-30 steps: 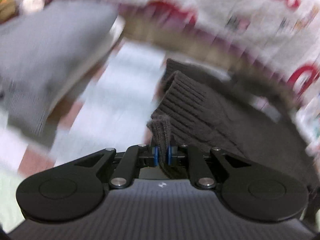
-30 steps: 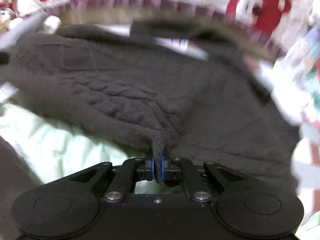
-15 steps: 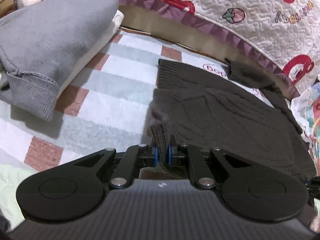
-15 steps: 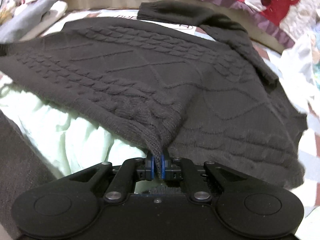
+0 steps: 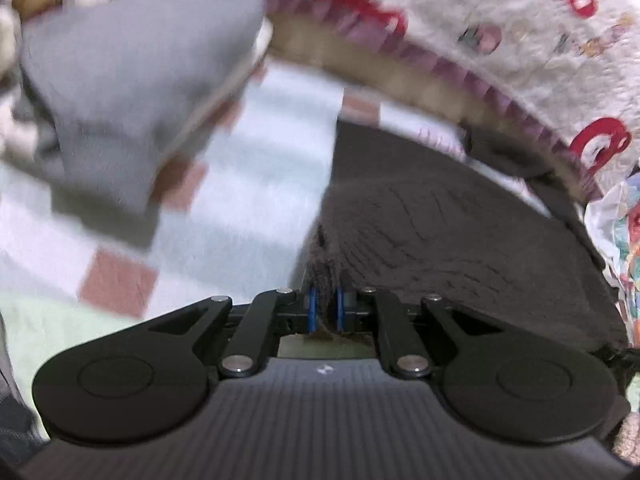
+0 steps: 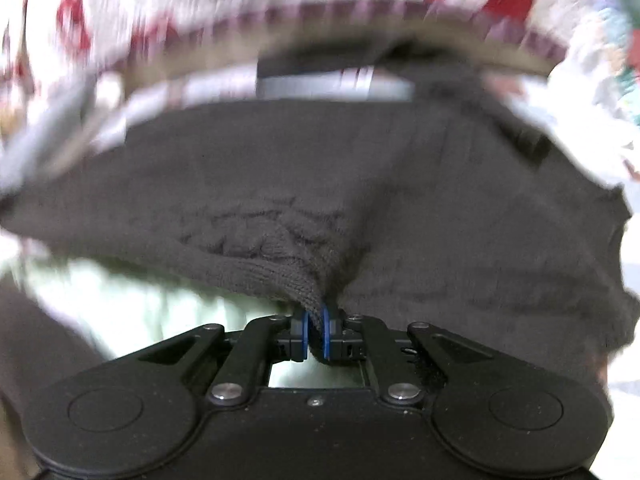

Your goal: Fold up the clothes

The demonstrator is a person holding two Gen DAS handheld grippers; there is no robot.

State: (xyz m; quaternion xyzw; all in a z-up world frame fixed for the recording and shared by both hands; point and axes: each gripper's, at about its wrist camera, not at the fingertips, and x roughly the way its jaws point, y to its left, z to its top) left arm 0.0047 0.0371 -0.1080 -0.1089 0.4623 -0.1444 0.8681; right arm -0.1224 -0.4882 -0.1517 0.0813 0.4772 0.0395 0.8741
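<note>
here, left gripper [image 5: 325, 312] clamped narrow on a bunched edge of the dark brown knit sweater [image 5: 460, 240], blue pads pressed against the fabric on both sides. right gripper [image 6: 316, 334] likewise pinched tight on a rolled hem of the same sweater [image 6: 360, 184], knit squeezed between the blue pads.

sweater spread out ahead of both grippers across a checked blanket [image 5: 256, 168] in pale blue, white and brick-red squares, cable pattern just readable near the right gripper. one sleeve stretched toward the far right in the left wrist view, close under the quilt edge.

folded grey garment [image 5: 132, 92] lying on the blanket at upper left in the left wrist view, well apart from the sweater, with something white beneath it.

white quilt with red prints [image 5: 500, 28] and a purple ruffled border arched across the top of both views. pale green cloth [image 6: 132, 304] under the lifted near edge of the sweater in the right wrist view. both views smeared by motion blur, so finer detail unreadable.
</note>
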